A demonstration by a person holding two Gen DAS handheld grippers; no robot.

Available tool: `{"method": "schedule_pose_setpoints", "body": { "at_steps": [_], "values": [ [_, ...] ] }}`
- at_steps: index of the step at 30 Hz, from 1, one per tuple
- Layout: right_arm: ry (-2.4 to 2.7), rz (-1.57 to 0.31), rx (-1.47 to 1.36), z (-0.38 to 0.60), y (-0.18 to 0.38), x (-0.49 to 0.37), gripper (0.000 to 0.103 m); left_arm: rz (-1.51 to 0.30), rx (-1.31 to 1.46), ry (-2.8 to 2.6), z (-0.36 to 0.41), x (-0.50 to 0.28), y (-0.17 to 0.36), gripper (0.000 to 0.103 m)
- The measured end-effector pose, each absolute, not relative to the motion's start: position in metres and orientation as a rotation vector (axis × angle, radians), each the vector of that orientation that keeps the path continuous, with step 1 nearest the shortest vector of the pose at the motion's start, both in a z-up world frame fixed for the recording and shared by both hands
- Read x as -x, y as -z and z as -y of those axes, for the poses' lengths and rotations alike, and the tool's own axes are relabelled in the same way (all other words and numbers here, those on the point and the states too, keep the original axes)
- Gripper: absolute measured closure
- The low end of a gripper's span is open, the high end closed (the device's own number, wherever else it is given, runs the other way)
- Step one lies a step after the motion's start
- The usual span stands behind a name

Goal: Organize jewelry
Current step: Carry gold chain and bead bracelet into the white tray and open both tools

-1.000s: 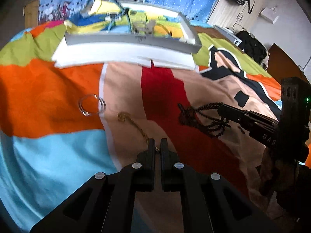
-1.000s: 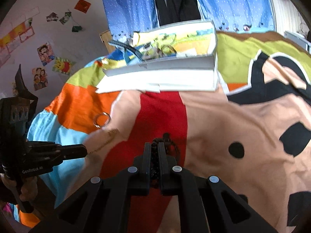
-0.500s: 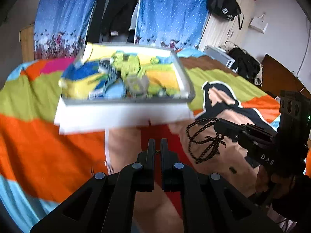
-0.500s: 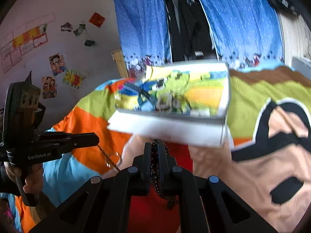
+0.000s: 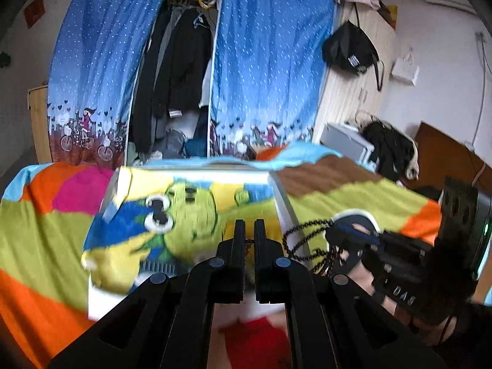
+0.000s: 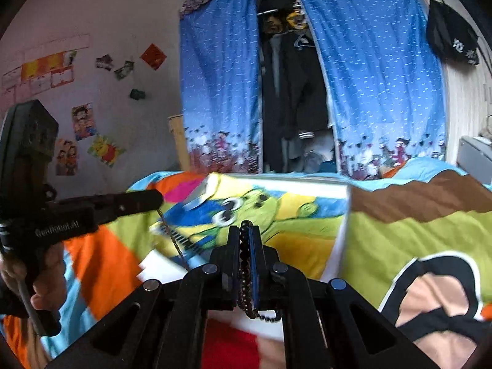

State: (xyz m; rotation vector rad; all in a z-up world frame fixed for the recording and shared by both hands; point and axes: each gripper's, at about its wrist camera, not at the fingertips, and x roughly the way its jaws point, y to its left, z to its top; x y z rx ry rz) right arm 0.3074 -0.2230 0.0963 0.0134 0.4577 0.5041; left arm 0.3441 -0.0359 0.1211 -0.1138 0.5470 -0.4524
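My left gripper is shut on a thin gold chain, which hangs from its tip over the near left corner of the white tray. My right gripper is shut on a black bead necklace; its loops dangle beside the tray's right rim in the left wrist view. The tray sits on the bed and has a cartoon-print lining. A dark comb-like item lies in it. Both grippers are raised above the bed, just in front of the tray.
A colourful patchwork bedspread covers the bed. Blue curtains and hanging dark clothes stand behind it. A wooden cabinet with a black bag is at the right. Posters hang on the left wall.
Both grippers have lifted off the bedspread with their chains and moved forward to the tray. The clear ring left on the bed is out of view now.
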Motion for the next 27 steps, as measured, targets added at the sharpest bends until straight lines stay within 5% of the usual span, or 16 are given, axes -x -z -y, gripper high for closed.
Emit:
{"method": "schedule_pose_setpoints", "body": {
  "at_steps": [22,27],
  "values": [
    [-0.415,-0.667,-0.082,0.240,0.006,-0.377,0.095,-0.773,0.144,0.390,0.046,-0.427,-0.010,0.100],
    [-0.376,-0.617,-0.051,0.246,-0.002,-0.370,0.060,-0.783,0.157,0.452,0.048,-0.424,-0.009,0.095]
  ]
}}
